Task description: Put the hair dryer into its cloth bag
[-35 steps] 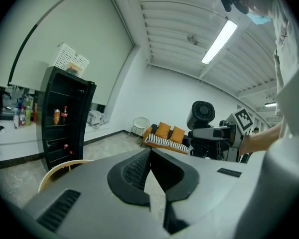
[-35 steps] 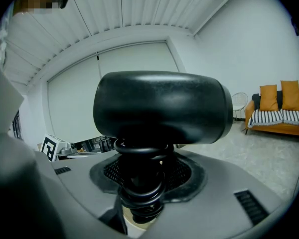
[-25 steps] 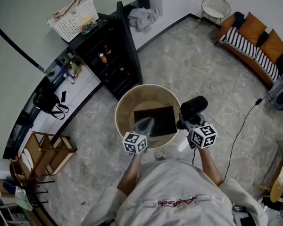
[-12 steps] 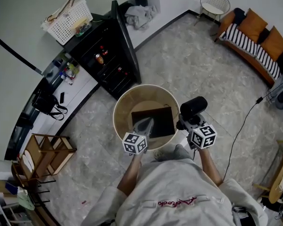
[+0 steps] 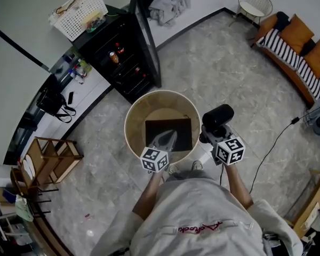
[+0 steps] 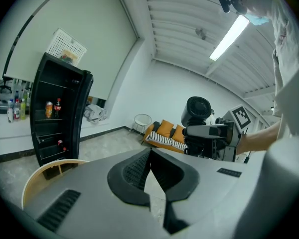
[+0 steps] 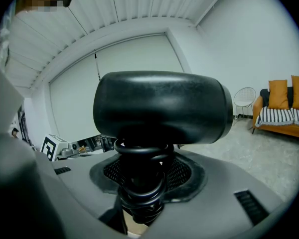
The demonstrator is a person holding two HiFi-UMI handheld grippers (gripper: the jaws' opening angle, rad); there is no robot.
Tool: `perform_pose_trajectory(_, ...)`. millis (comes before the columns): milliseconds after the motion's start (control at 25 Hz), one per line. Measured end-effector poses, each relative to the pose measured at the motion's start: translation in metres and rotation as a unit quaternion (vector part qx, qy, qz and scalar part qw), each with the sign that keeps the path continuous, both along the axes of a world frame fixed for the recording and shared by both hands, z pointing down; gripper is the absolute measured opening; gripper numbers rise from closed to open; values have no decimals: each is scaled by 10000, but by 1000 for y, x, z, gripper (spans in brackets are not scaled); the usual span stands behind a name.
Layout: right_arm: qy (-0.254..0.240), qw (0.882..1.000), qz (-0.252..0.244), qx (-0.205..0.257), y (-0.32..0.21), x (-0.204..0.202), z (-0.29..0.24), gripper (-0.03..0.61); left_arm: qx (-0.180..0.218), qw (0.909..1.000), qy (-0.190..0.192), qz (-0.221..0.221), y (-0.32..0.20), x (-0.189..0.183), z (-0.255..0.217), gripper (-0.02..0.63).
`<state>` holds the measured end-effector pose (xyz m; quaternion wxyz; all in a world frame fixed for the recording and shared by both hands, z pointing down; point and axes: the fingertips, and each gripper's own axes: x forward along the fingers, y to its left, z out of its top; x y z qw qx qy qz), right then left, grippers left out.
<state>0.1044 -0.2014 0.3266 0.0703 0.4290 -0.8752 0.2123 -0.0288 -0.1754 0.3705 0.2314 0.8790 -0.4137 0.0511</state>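
A black hair dryer (image 5: 217,116) stands upright in my right gripper (image 5: 210,136), just off the right rim of a round wooden table (image 5: 129,122). In the right gripper view the dryer's barrel (image 7: 162,108) fills the middle, and the right gripper (image 7: 142,183) is shut on its handle and coiled cord. A dark cloth bag (image 5: 168,131) lies flat on the tabletop. My left gripper (image 5: 168,138) hovers at the bag's near edge, and in its own view the left gripper (image 6: 149,156) is shut with nothing between its pads. That view also shows the dryer (image 6: 197,111) to the right.
A black open-door cabinet (image 5: 122,52) with bottles stands beyond the table, with a white basket (image 5: 80,12) on top. A striped sofa (image 5: 298,52) and a white wire chair (image 5: 254,4) are at the far right. A cable (image 5: 272,148) crosses the floor. A wooden rack (image 5: 48,161) is at left.
The person has shifted a little and both grippers have moved level with them. The dryer stays in the right gripper, and the left jaws stay shut.
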Motion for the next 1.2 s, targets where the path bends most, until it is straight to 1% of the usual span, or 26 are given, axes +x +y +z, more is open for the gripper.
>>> perform_pose_trajectory(160,-19,10000,14,-96,4,1,9,198,-100,9999,-25,19,7,3,9,31)
perform_pose_trajectory(400,-70,9996,87,-265,13,-2,19,198,-255,9996,-52,94,13,-3,18,31)
perform_pose_trajectory(680,-73,9984,275,-489,26,-4,35,198,-522,9983,82,249,27,-5,38,30)
perform_pose_trajectory(880,-115,9970,440,-628,26,-15,49,198,-665,9971,136,344,36,-15,53,29)
perform_pose_trajectory(1000,-62,9964,494,-688,29,-25,58,198,-739,9966,187,326,37,-29,64,29)
perform_pose_trajectory(1200,-21,9960,506,-734,18,-37,72,198,-716,9968,191,312,11,-47,71,30)
